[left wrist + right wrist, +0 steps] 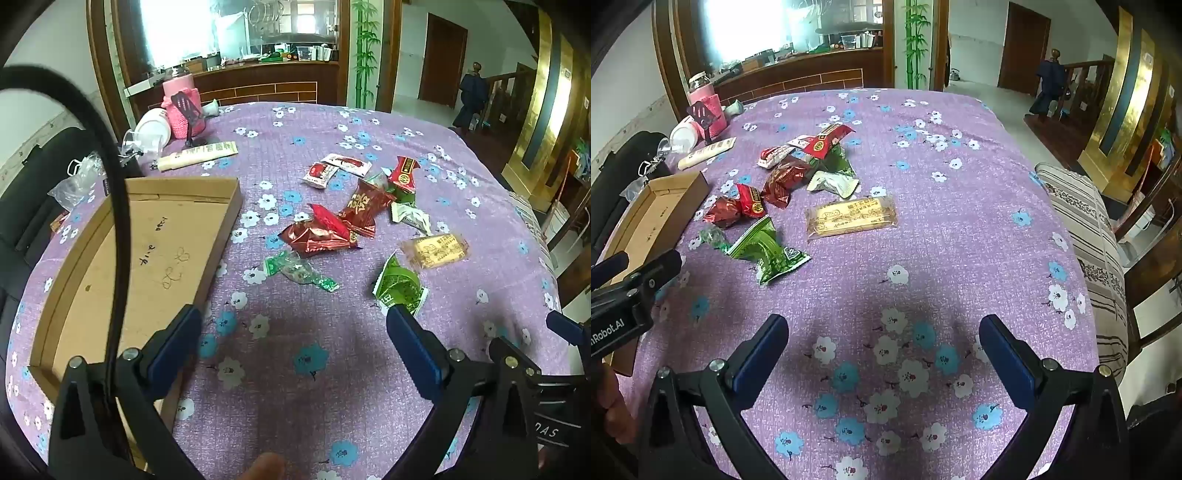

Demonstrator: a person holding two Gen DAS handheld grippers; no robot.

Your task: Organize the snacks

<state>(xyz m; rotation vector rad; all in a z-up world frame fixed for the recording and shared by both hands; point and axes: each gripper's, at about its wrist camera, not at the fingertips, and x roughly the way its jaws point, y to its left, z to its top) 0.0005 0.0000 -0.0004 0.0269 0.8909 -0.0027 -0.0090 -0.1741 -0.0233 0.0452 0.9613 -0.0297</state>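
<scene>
Several wrapped snacks lie scattered on the purple flowered tablecloth. Among them are a red foil pack, a green pack, a clear green candy and a yellow biscuit pack. An empty shallow cardboard box sits to their left. My left gripper hovers open above bare cloth, just short of the snacks, with nothing between its fingers. In the right wrist view my right gripper is open over bare cloth, nearer than the biscuit pack and green pack. The box lies far left.
A pink jar, a white tub and a cream tube stand at the table's far left corner. A black cable crosses the left wrist view. A striped cushioned chair stands along the table's right edge.
</scene>
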